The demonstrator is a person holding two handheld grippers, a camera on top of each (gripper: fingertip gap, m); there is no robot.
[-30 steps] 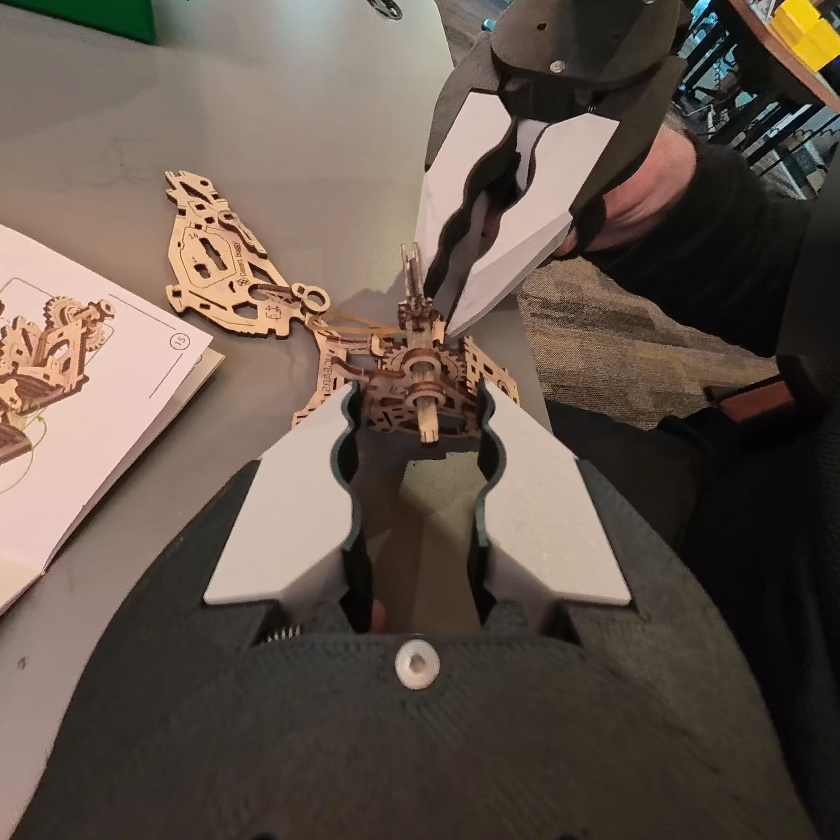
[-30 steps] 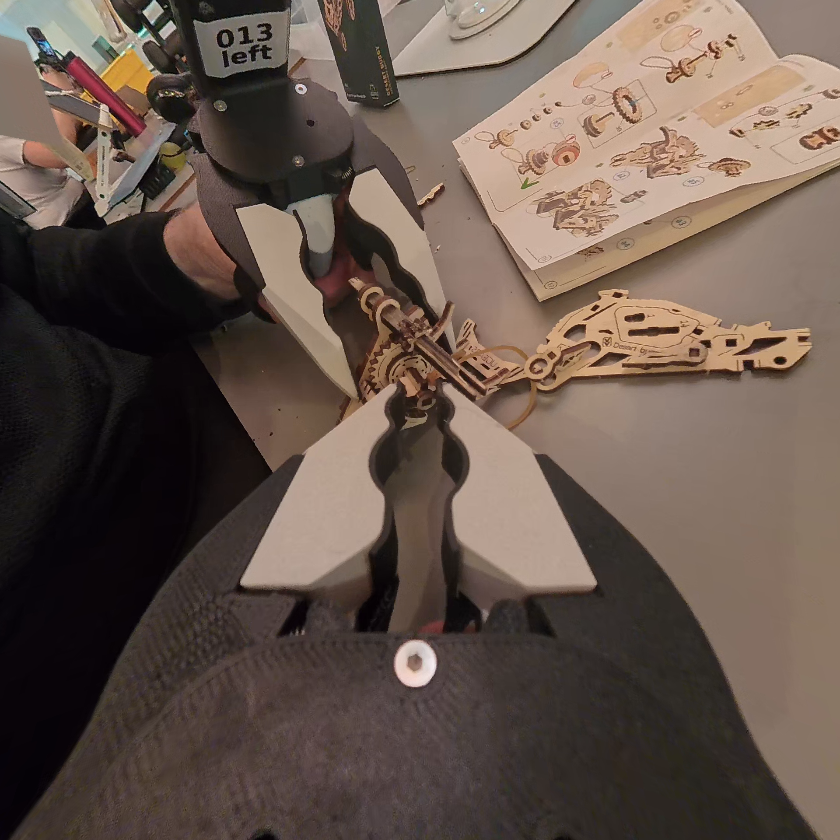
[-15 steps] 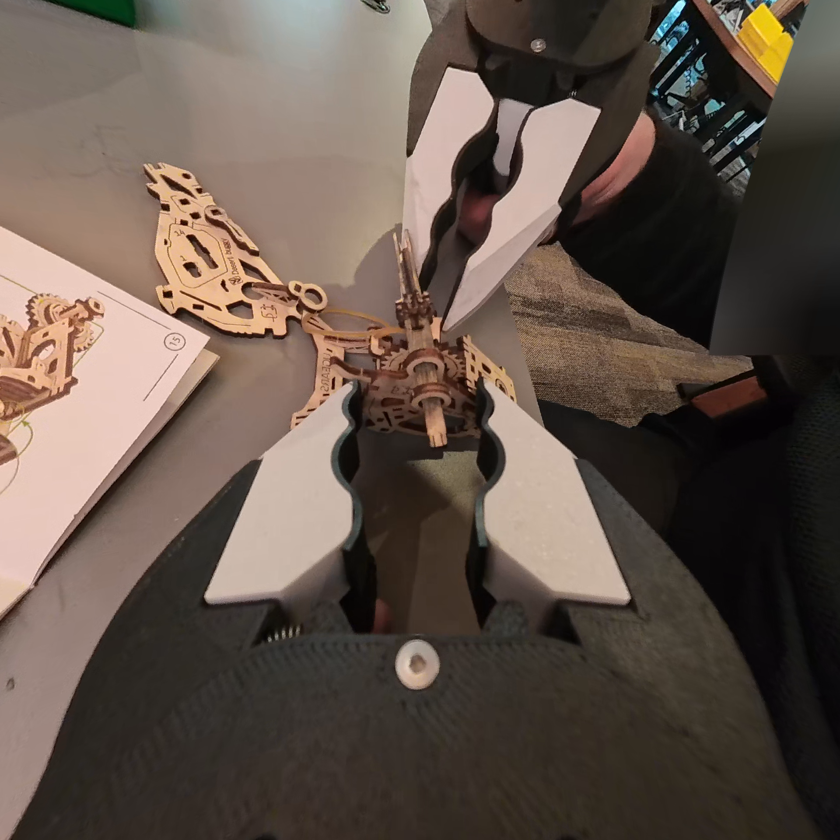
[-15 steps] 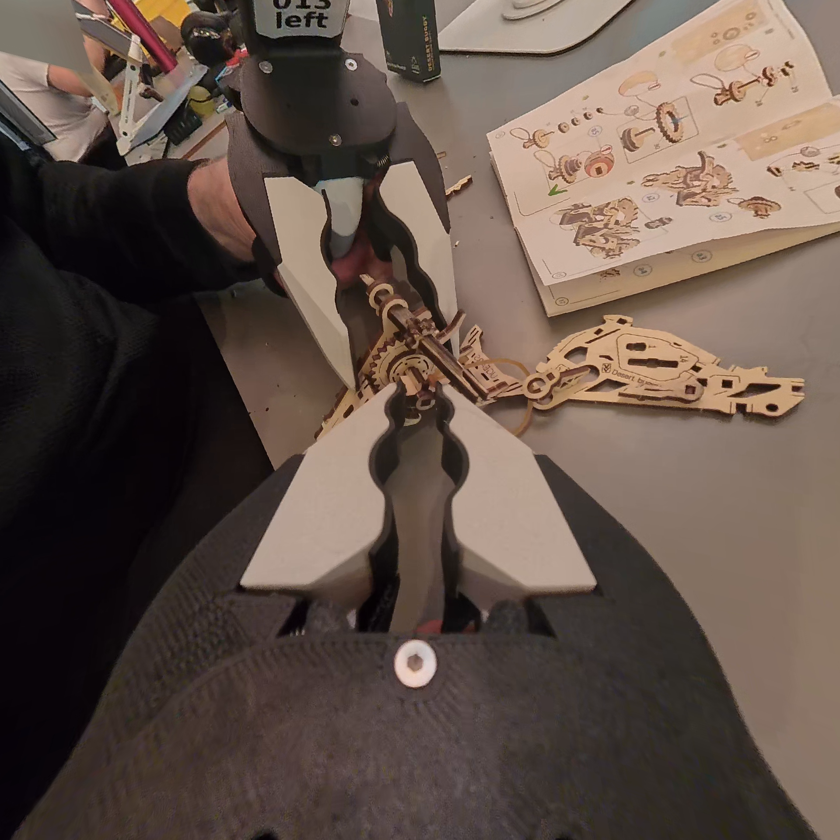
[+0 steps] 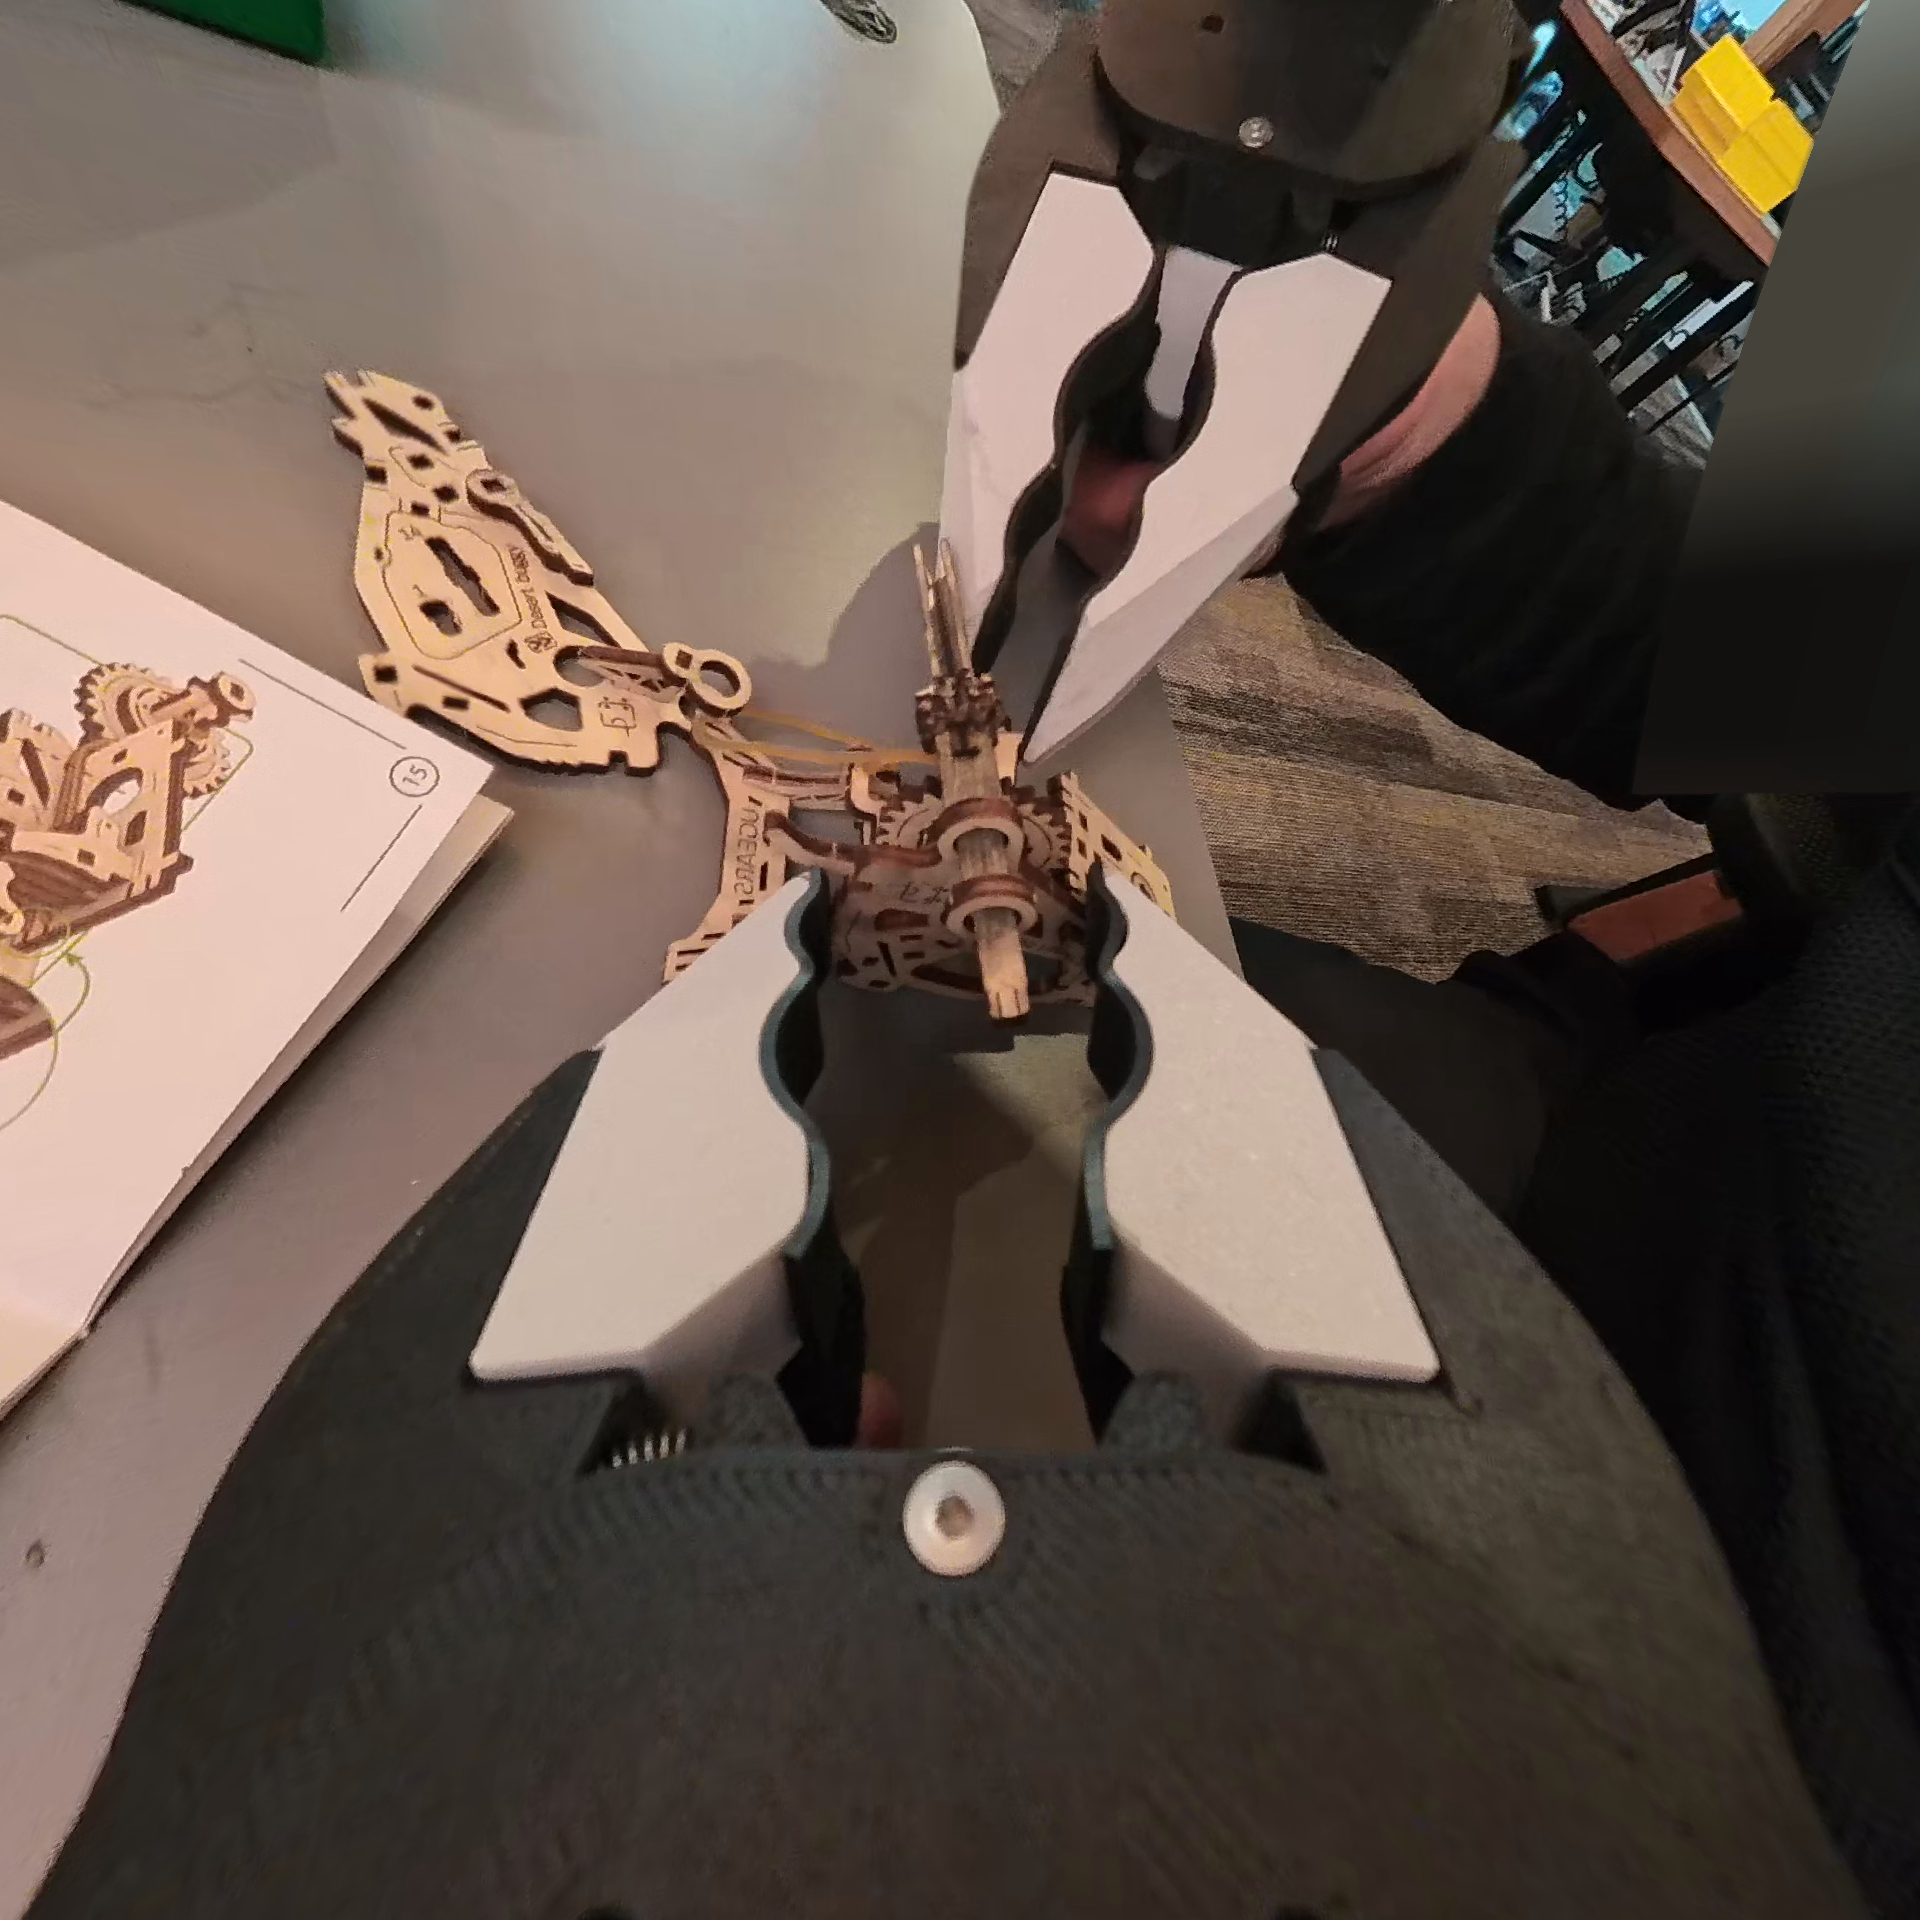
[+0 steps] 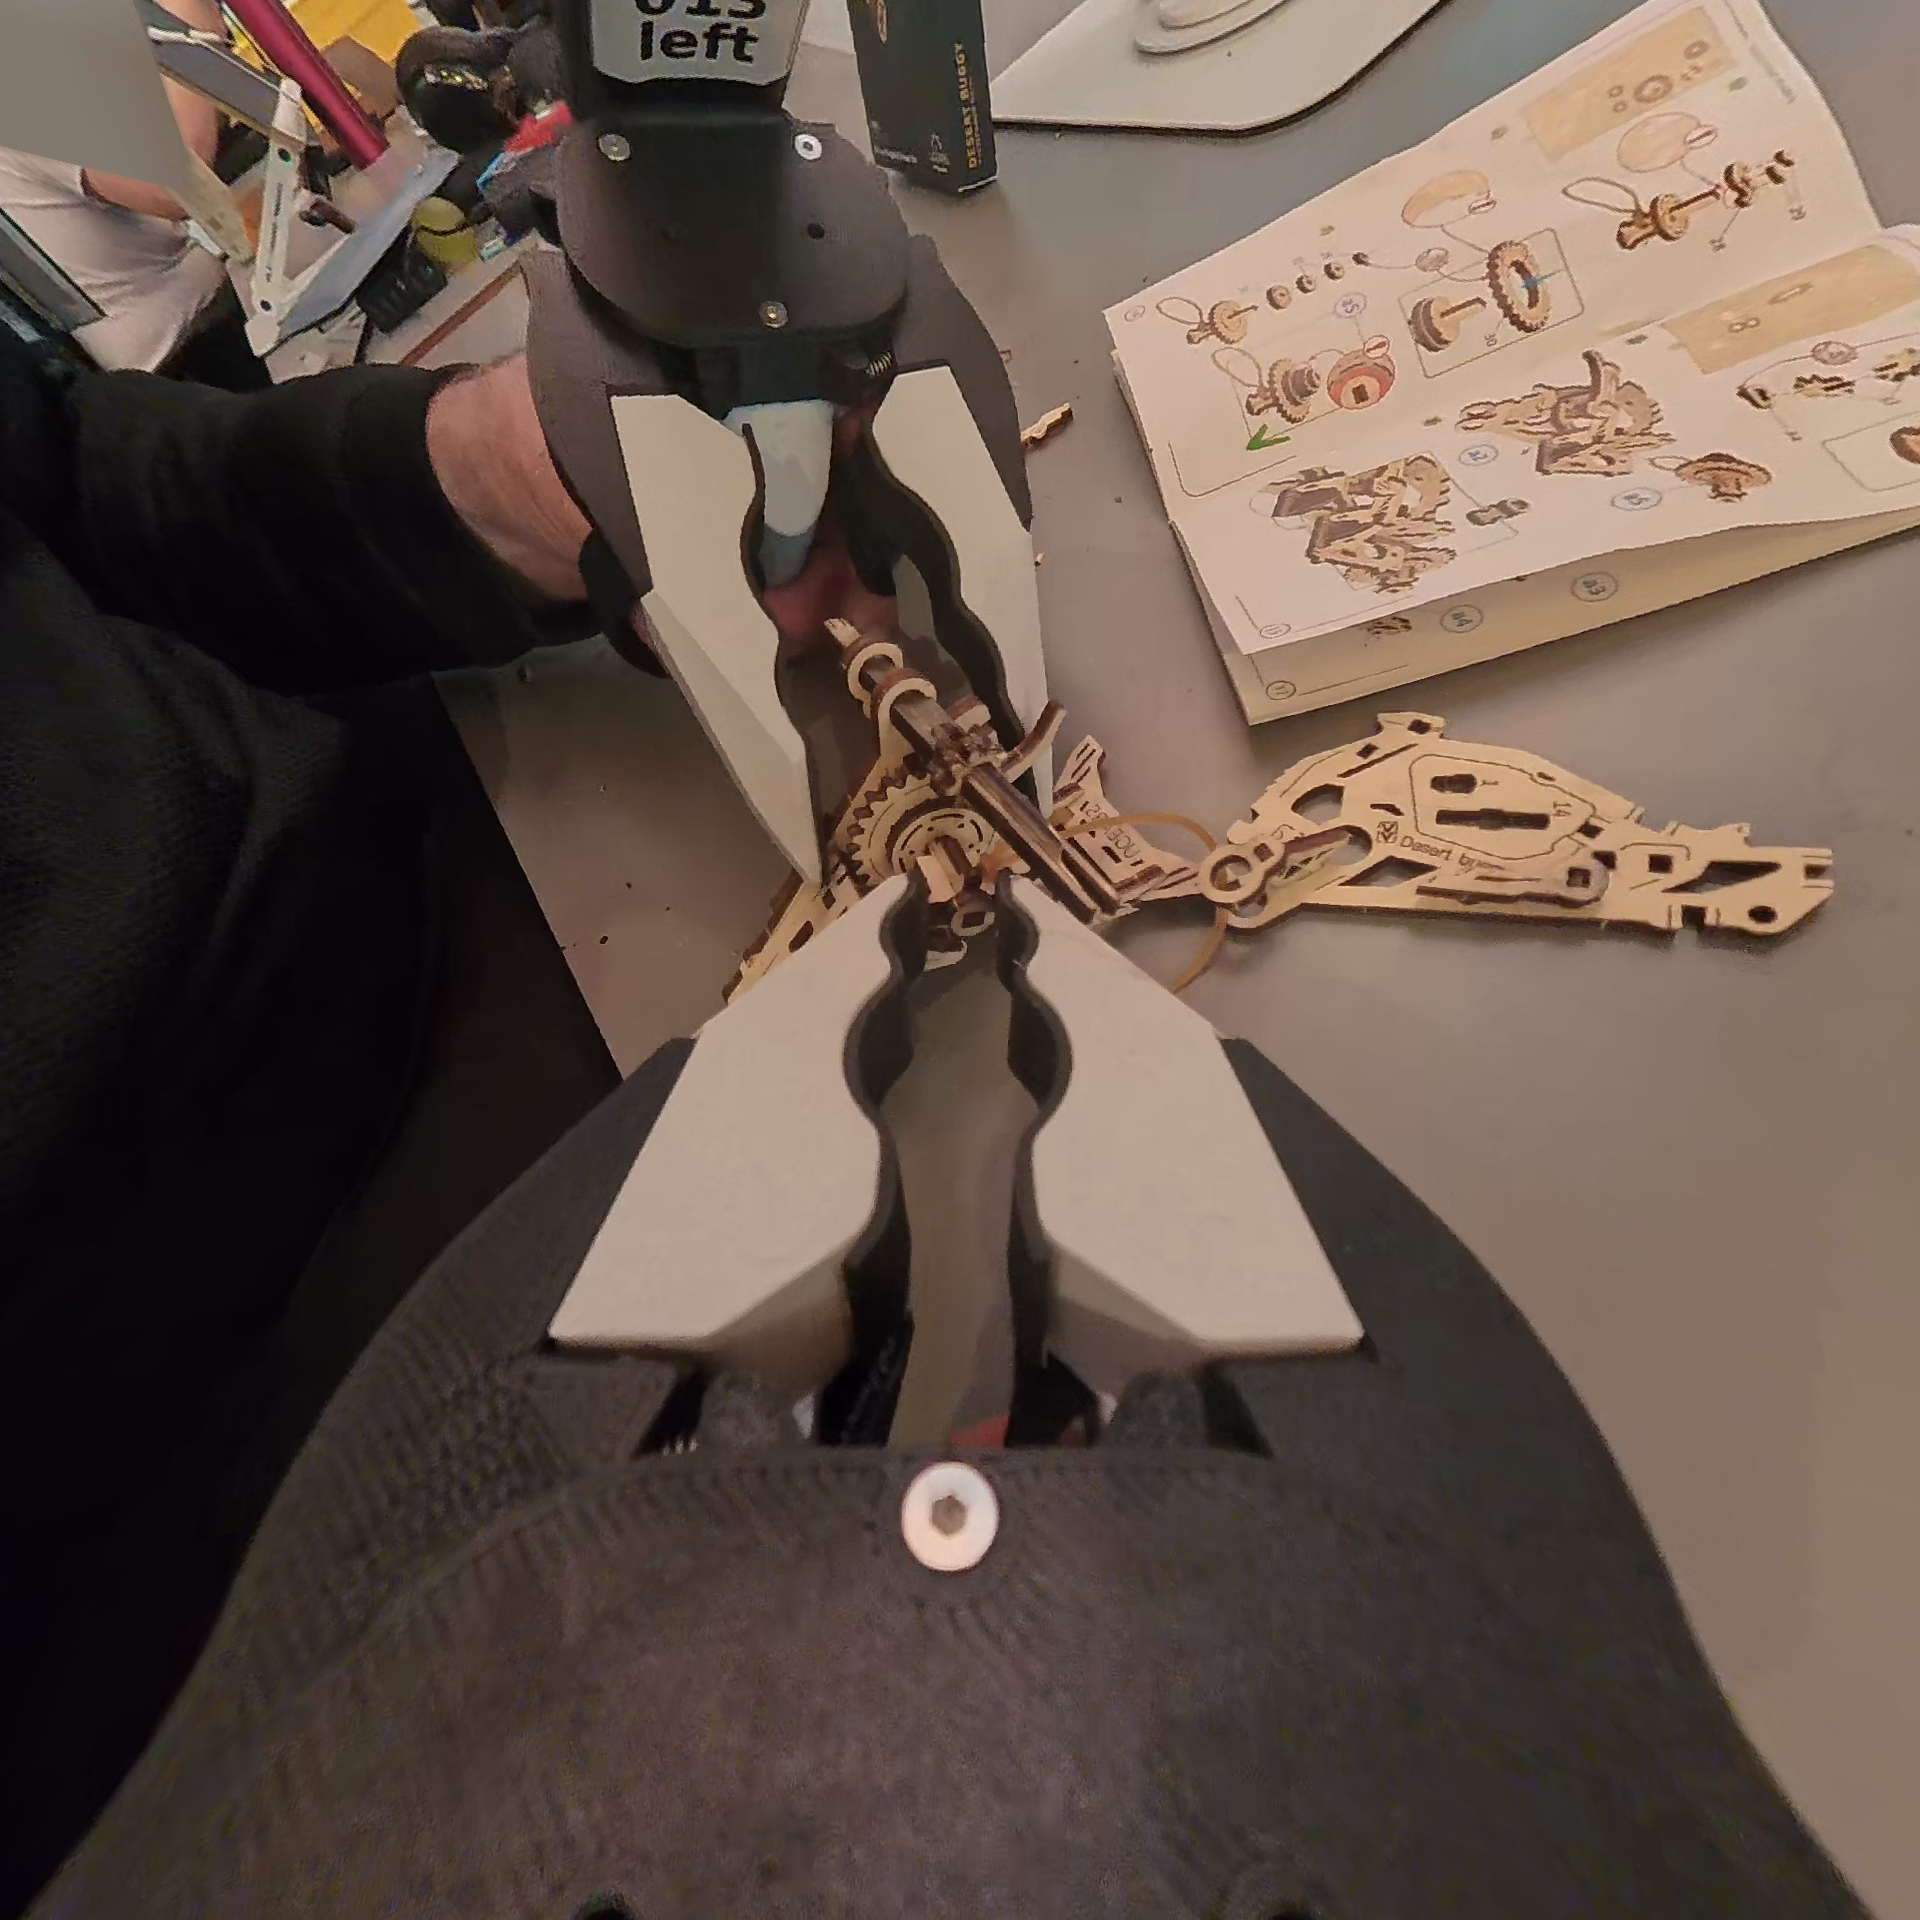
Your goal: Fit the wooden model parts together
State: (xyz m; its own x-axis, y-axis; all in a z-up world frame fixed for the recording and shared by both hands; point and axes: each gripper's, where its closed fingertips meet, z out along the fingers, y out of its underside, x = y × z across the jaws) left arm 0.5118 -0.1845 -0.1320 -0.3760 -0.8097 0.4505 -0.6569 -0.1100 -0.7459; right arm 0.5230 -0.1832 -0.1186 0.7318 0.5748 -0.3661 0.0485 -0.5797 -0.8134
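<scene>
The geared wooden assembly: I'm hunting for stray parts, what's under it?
The geared wooden assembly sits on a flat cut-out wooden plate lying on the grey table, with a rubber band trailing out. Anything beneath its middle is hidden.

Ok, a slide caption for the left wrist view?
Left gripper straddles the gear assembly at the table edge; right gripper hovers beside its axle, booklet alongside.

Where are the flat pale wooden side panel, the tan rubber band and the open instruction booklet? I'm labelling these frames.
Flat pale wooden side panel (image 6: 1496, 847), right wrist view, centre of its face.
Tan rubber band (image 6: 1195, 951), right wrist view, lower loop.
Open instruction booklet (image 6: 1558, 343), right wrist view, printed page.
</scene>
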